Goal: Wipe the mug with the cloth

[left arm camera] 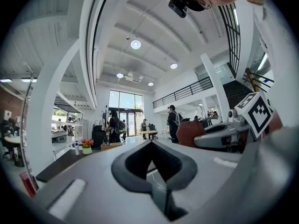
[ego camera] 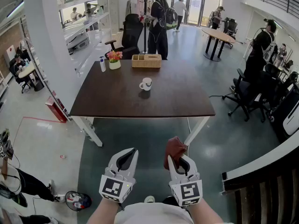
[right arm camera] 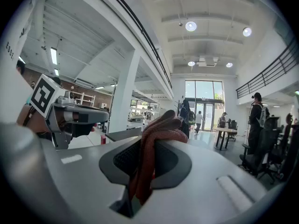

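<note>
The mug [ego camera: 146, 84] stands upright on the dark worktop [ego camera: 117, 99], a little right of the middle. Behind the mug, at the far edge, sits a wooden box [ego camera: 146, 60]. Left of that box are a pot of flowers [ego camera: 114, 59] and a spray bottle [ego camera: 103, 64].

Both claws hang well short of the mug, off the worktop's near edge and above the floor. The right claw [ego camera: 176, 158] is pinched on the reddish-brown cloth [ego camera: 174, 148], which bunches out past its tips. The left claw [ego camera: 131, 152], just beside it, is pressed together with nothing in it.
</note>
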`<action>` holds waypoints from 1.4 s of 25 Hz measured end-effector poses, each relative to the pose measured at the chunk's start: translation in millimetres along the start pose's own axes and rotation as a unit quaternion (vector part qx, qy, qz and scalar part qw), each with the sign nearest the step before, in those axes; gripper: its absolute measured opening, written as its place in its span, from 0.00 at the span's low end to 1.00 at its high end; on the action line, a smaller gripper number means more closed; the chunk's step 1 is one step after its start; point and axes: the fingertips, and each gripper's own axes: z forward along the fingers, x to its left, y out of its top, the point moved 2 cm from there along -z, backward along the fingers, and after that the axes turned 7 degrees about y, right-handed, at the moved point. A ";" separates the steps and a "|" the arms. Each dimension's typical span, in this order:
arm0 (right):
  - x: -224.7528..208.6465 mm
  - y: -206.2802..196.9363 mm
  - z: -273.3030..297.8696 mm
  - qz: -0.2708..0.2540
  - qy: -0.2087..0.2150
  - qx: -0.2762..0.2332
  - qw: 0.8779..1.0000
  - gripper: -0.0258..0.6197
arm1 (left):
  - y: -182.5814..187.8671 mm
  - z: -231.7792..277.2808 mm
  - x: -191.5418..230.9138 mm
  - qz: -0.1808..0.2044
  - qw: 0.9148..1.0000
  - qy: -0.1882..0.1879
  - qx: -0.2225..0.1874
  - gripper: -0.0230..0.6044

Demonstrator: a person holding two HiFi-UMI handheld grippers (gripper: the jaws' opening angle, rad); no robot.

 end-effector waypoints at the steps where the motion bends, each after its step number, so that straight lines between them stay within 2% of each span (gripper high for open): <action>1: -2.1 1.8 3.1 -0.001 -0.001 -0.002 1.000 0.16 | 3.3 3.2 2.2 0.002 1.000 0.000 -0.005 0.04; 5: -6.3 8.1 10.5 -0.003 -0.001 -0.005 1.000 0.16 | 13.6 10.7 6.0 -0.005 1.000 -0.001 -0.015 0.04; 15: -16.2 2.9 18.6 0.009 -0.025 -0.009 1.000 0.16 | 5.0 15.2 17.8 -0.010 1.000 0.002 -0.007 0.04; 18: -19.5 2.7 25.9 0.009 -0.024 -0.009 1.000 0.16 | 2.4 19.6 25.2 -0.004 1.000 0.006 -0.007 0.04; 24: -28.3 -0.2 43.0 0.009 -0.015 0.001 1.000 0.16 | 1.6 30.9 39.8 -0.025 0.999 0.029 -0.008 0.04; 27: -35.4 3.0 51.3 0.009 -0.009 0.005 1.000 0.16 | 5.2 37.5 45.0 -0.015 0.999 0.034 0.001 0.04; 35: -86.4 -8.0 129.5 0.005 0.017 0.003 1.000 0.16 | -22.2 112.4 78.1 -0.002 0.998 0.055 0.018 0.04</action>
